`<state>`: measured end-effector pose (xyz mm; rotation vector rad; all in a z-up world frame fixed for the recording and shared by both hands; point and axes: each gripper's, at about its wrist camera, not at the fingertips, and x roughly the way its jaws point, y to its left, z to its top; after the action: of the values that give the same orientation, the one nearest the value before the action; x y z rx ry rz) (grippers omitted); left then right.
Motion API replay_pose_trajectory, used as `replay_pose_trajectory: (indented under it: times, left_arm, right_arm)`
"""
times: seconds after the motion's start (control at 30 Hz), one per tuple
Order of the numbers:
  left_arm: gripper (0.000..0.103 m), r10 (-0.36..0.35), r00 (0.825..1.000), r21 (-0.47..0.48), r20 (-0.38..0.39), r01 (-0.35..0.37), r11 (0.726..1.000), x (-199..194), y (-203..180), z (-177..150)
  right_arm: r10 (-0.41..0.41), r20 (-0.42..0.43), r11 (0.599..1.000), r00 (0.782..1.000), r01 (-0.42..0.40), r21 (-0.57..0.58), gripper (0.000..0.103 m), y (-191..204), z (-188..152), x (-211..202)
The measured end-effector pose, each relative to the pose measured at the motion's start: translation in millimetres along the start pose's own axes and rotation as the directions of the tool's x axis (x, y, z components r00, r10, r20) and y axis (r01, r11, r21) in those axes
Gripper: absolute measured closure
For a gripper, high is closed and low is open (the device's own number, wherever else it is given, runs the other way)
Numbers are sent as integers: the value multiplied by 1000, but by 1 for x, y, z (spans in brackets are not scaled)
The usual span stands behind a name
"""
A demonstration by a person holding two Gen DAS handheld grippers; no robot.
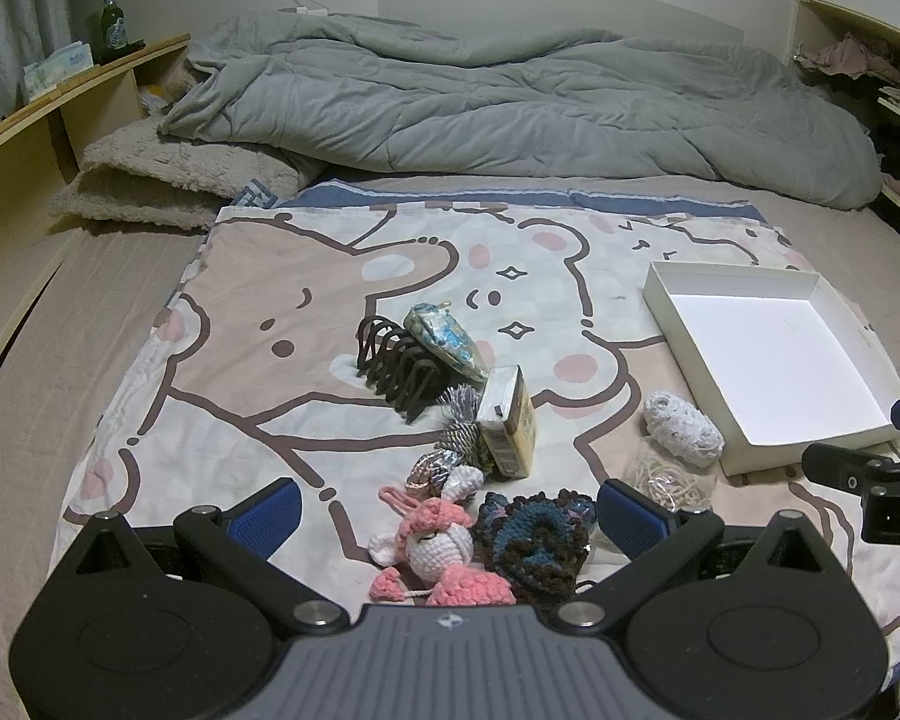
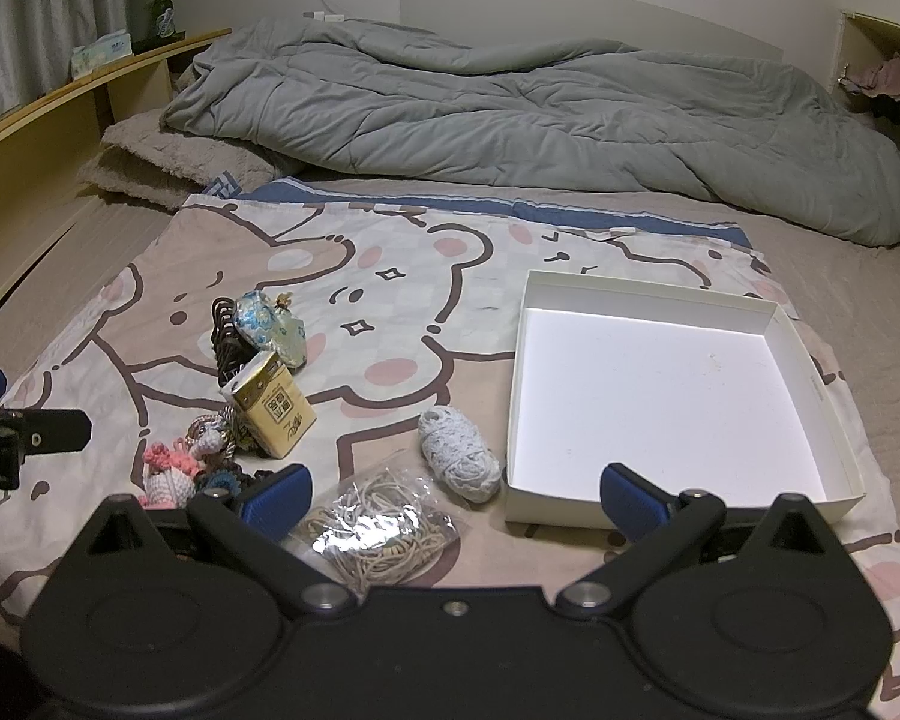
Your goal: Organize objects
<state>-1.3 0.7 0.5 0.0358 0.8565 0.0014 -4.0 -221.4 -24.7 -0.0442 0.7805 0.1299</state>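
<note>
The clear plastic bag of rubber bands (image 2: 378,525) is seen just ahead of the right gripper (image 2: 453,495) (jaws spread, nothing held), the shallow white cardboard box (image 2: 822,420) lying right of it.

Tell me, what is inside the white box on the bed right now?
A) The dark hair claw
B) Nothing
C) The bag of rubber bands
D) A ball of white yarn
B: the white box shows only its bare floor, while the yarn ball, rubber-band bag and hair claw all lie outside it on the sheet.
</note>
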Motion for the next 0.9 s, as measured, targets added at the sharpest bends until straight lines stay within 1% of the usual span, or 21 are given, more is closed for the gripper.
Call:
replay_pose_trajectory:
  times: [0.23,0.37,0.43,0.57,0.67,0.77,0.9]
  left_arm:
    - [0,-2,1000,-7,20,2,1000,-3,4,6]
    - [0,-20,999,-14,29,21,1000,-3,9,12]
    - [0,-20,999,-14,31,20,1000,-2,12,15]
    - [0,-14,999,-2,48,14,1000,-1,18,23]
    - [0,-3,999,-10,44,3,1000,2,23,29]
    - [0,-20,999,-29,35,21,999,9,29,34]
    - [0,-23,999,-58,-35,21,998,28,35,36]
  right_arm:
    - [5,14,1000,1000,-5,6,0,0,2,-2]
    - [14,27,1000,1000,-14,15,0,0,5,-4]
    - [25,24,999,999,-25,24,0,-1,12,-1]
    - [21,18,999,1000,-22,29,0,-3,22,5]
    - [20,16,1000,1000,-20,21,0,-5,30,11]
    - [42,16,999,999,-42,8,0,-9,38,19]
    - [102,8,994,995,-102,-29,0,-10,44,36]
